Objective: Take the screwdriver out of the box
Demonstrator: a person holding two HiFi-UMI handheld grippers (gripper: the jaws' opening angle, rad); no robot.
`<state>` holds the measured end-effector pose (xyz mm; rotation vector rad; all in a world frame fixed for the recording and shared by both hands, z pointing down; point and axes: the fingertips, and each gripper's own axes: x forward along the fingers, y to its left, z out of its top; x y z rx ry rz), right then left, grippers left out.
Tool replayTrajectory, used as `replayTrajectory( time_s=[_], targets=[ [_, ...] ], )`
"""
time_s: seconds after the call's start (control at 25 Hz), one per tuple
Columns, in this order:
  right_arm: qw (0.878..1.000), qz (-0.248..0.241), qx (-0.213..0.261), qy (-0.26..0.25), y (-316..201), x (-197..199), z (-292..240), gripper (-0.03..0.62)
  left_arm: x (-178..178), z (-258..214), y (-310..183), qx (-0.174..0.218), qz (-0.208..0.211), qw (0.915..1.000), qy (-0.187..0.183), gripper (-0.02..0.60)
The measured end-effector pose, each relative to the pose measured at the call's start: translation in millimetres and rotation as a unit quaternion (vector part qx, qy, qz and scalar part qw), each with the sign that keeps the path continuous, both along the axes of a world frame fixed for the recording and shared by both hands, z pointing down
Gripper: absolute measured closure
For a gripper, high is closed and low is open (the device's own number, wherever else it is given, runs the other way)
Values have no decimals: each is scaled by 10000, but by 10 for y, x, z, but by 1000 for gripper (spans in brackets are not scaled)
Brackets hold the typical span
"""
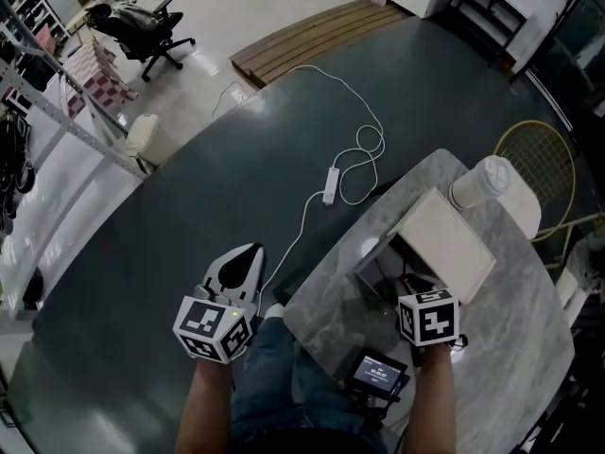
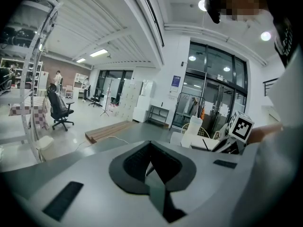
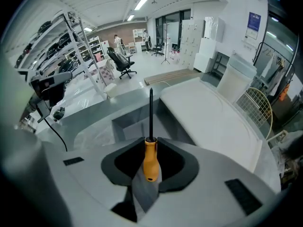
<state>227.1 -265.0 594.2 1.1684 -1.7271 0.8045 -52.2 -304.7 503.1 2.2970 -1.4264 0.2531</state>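
The screwdriver (image 3: 150,157) has an orange handle and a thin black shaft. My right gripper (image 3: 150,144) is shut on the handle, and the shaft points straight ahead over the open grey box (image 3: 124,126). In the head view this gripper (image 1: 409,284) hangs over the box (image 1: 376,270), whose pale lid (image 1: 444,244) lies open to the right. My left gripper (image 1: 248,252) is held off the table's left side, above the dark floor. Its jaws (image 2: 150,161) meet at the tips with nothing between them.
The box stands on a round marble table (image 1: 515,348). A white lidded container (image 1: 482,183) stands at its far edge and a small screen device (image 1: 376,375) at its near edge. A wire chair (image 1: 544,159) stands behind. A white cable (image 1: 329,185) trails over the floor.
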Motion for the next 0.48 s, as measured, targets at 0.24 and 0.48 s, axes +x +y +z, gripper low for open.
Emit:
replayTrajectory(
  time_s=[0.24, 0.48],
  targets=[
    [9992, 190, 364, 7, -40, 28, -303, 497, -1, -305, -70, 350, 154, 9993, 28, 569],
    [9966, 380, 734, -2, -77, 73, -575, 497, 39, -637, -234, 806, 308, 9962, 65, 569]
  ],
)
